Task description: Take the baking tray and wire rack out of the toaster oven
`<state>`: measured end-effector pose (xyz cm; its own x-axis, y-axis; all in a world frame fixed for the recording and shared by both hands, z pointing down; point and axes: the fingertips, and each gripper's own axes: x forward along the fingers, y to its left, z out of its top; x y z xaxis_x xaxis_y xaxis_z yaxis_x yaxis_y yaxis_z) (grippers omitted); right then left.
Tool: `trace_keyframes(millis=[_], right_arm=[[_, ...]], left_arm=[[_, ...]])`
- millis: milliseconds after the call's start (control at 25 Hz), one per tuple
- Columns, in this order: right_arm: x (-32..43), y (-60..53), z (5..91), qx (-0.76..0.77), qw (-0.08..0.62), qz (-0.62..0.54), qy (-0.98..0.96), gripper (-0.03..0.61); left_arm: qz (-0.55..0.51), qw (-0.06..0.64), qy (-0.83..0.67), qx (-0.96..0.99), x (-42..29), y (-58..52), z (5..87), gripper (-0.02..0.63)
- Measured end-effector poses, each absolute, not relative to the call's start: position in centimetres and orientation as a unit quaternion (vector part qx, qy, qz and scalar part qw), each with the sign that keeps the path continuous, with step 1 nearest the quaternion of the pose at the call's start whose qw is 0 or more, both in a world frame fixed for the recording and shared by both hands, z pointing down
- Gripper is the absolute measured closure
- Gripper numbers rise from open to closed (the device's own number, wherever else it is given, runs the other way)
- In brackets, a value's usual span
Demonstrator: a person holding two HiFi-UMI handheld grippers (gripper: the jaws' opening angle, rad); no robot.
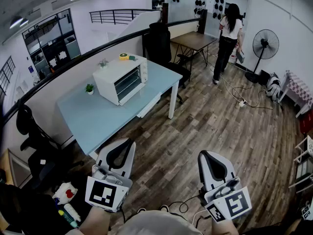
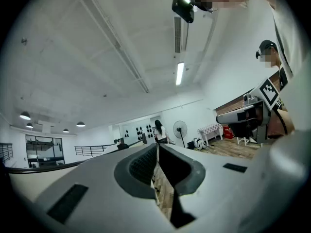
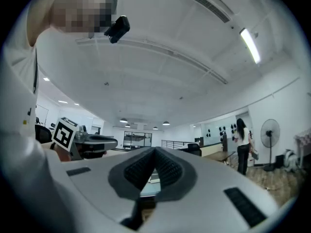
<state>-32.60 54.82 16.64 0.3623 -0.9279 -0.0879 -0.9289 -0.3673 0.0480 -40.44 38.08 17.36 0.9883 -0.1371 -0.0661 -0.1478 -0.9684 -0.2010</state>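
Note:
A white toaster oven (image 1: pixel 122 79) with its glass door closed stands on a light blue table (image 1: pixel 102 114) in the head view. No tray or rack shows through the door. My left gripper (image 1: pixel 128 143) and right gripper (image 1: pixel 202 153) hang over the wooden floor well short of the table, both shut with nothing between the jaws. In the left gripper view the left gripper (image 2: pixel 156 148) has its tips together. The right gripper (image 3: pixel 155 151) is likewise shut in its own view, with a strip of the blue table (image 3: pixel 149 187) showing through the gap.
A small potted plant (image 1: pixel 89 88) sits on the table's far left, a yellow object (image 1: pixel 124 57) on the oven top. Black office chairs (image 1: pixel 161 45) stand behind the table and at the left (image 1: pixel 30 131). A person (image 1: pixel 228 38) and a floor fan (image 1: pixel 264 45) are far right.

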Motion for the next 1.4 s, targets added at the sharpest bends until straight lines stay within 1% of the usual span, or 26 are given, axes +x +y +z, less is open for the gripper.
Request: trace_keyframes(millis=[160,480,520,560,600,640,760,920,1040,1160,1400], right_arm=[[-31.4,56.2,16.8,-0.816,0.026,0.05,0.575,0.575],[-28.8,56.5,17.6,-0.812,0.03,0.058,0.58,0.574],[-28.2,56.3,17.6,-0.813,0.03,0.058,0.578,0.573],[-27.7,56.0,17.8,-0.813,0.029,0.054,0.579,0.429],[-27.1,55.7,18.1,-0.811,0.027,0.047,0.582,0.224],[-26.6,55.5,18.4,-0.811,0.025,0.042,0.582,0.192],[-25.1,54.4,19.2,-0.816,0.017,0.042,0.577,0.187],[-23.1,51.9,19.8,-0.817,0.003,0.052,0.575,0.187],[-20.8,49.6,20.1,-0.815,0.01,0.041,0.578,0.19],[-17.8,47.0,20.8,-0.816,0.018,0.022,0.577,0.196],[-12.0,40.1,22.8,-0.809,0.041,-0.037,0.585,0.202]], left_arm=[[0.026,0.104,0.072,-0.992,-39.1,39.6,17.7,0.592],[0.029,0.105,0.102,-0.989,-37.3,40.3,18.3,0.591],[0.032,0.104,0.112,-0.988,-37.0,39.9,18.3,0.534],[0.034,0.101,0.121,-0.987,-36.7,39.5,18.3,0.399],[0.037,0.096,0.131,-0.986,-36.3,39.1,18.3,0.298],[0.04,0.093,0.139,-0.985,-36.0,38.8,18.3,0.266],[0.044,0.093,0.155,-0.983,-35.1,37.5,18.5,0.229],[0.029,0.111,0.164,-0.98,-33.2,35.0,20.2,0.224],[0.036,0.1,0.155,-0.982,-30.7,33.0,20.3,0.224],[0.035,0.076,0.152,-0.985,-28.1,30.2,20.8,0.224],[0.026,-0.006,0.152,-0.988,-23.1,22.8,22.5,0.224]])
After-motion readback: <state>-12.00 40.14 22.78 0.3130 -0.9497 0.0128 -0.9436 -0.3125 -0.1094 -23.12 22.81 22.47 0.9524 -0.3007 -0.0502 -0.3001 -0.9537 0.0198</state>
